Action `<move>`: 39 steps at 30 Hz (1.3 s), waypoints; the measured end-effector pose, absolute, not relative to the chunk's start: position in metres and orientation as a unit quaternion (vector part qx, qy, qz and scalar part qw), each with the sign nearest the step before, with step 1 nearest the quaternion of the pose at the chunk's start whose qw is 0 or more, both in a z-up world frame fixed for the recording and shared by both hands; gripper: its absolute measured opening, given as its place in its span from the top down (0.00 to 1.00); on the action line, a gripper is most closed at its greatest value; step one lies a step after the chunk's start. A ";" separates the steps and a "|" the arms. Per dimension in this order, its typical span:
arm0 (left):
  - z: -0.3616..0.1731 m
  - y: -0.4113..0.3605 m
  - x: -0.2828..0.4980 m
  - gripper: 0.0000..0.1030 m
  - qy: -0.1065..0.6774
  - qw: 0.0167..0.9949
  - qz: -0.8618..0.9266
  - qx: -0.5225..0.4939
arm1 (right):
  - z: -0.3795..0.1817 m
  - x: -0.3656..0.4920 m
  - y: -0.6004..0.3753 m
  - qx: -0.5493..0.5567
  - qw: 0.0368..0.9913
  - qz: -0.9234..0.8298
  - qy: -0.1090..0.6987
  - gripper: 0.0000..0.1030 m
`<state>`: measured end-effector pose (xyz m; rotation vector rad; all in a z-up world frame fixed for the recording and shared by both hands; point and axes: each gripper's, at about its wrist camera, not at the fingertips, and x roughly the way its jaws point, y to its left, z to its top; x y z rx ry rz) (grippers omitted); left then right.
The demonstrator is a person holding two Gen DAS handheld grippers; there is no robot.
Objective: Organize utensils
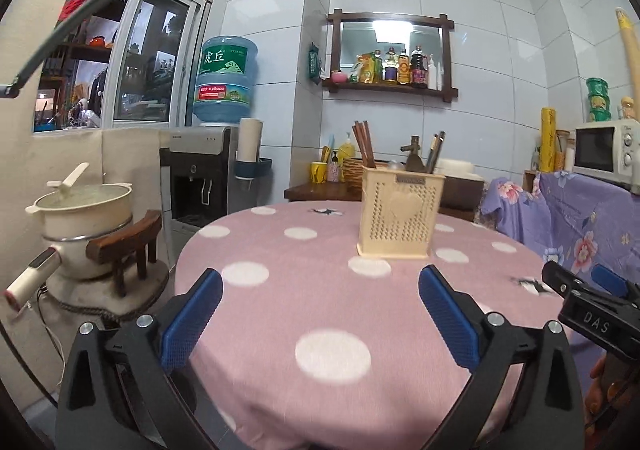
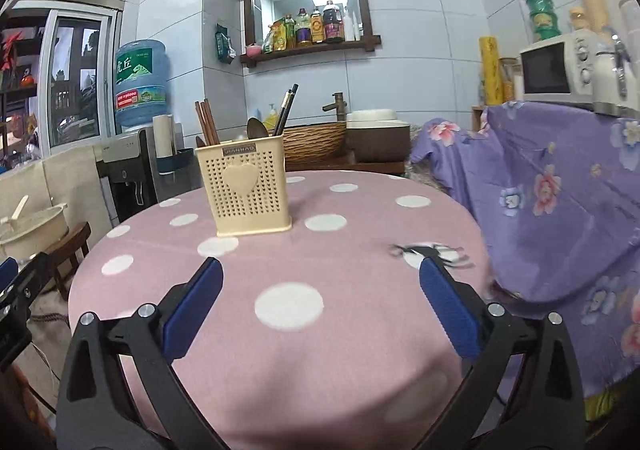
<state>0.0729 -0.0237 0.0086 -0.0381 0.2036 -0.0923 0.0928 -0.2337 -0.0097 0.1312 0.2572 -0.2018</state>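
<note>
Pink dotted table [image 1: 320,310], tiled kitchen behind. Cream perforated holder [image 1: 400,215] upright near far edge, heart on front, chopsticks [image 2: 207,121], spoon [image 2: 256,128] and dark utensils inside. Left tool [image 1: 320,290] and right tool [image 2: 321,280] both spread wide, gripping nothing, hovering short of holder.

Utensil holder [image 2: 246,185] reads "JIANHAO", probably; water jug [image 1: 226,75] "虎丘"; right gripper [image 1: 600,306] "DAS".

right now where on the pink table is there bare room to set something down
The tablecloth is bare between the utensil holder and the near edge, and on both sides of the holder. The holder itself is crowded with chopsticks.
</note>
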 end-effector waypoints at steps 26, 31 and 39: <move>-0.002 -0.017 0.001 0.05 0.095 0.993 -0.063 -0.013 | -0.009 -0.009 -0.199 0.002 0.992 -0.078 0.096 0.06; -0.001 -0.018 0.000 0.05 0.095 0.993 -0.064 -0.012 | -0.009 -0.009 -0.199 0.001 0.992 -0.078 0.096 0.06; -0.002 -0.019 -0.002 0.05 0.099 0.993 -0.069 -0.008 | -0.009 -0.010 -0.198 0.001 0.992 -0.078 0.096 0.06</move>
